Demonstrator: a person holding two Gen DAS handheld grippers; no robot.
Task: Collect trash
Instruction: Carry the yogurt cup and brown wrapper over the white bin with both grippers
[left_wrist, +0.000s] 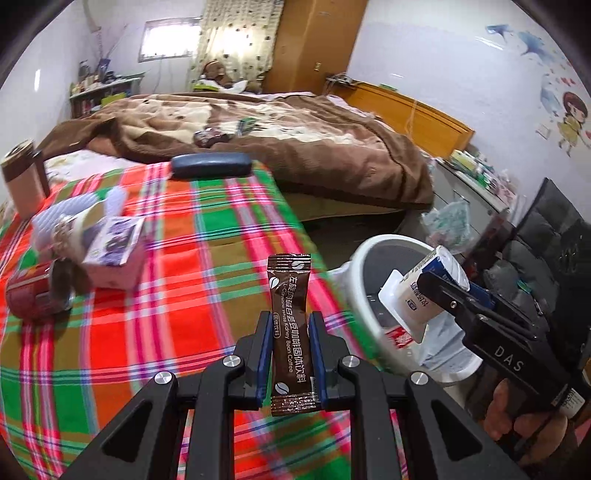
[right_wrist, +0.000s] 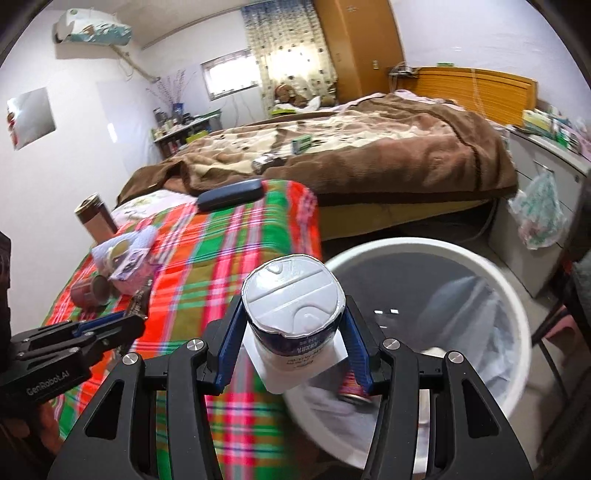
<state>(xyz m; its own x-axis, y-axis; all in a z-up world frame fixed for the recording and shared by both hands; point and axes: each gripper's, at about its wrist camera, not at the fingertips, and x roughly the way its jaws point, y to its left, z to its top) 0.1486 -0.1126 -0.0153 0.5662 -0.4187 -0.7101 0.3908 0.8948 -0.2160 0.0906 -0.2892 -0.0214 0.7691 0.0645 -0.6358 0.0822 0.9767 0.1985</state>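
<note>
While the left gripper (left_wrist: 287, 354) clamped a coffee sachet (left_wrist: 290, 332) above the plaid cloth (left_wrist: 110, 332), the right gripper (right_wrist: 295, 328) gripped a yogurt cup (right_wrist: 293, 306), apparently over the bin (right_wrist: 517, 317).

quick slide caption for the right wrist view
Right gripper holds a foil-lidded white yogurt cup above the white round trash bin, beside the plaid-covered table.

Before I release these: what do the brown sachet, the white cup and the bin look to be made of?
Coffee sachet in the left hand-held gripper: glossy printed film, probably plastic or foil laminate; crimped ends. Yogurt cup in the right hand-held gripper: smooth plastic by its look, with a creased, dull silver foil-like lid. Bin: matte white rigid plastic, lined with a thin wrinkled bag.
</note>
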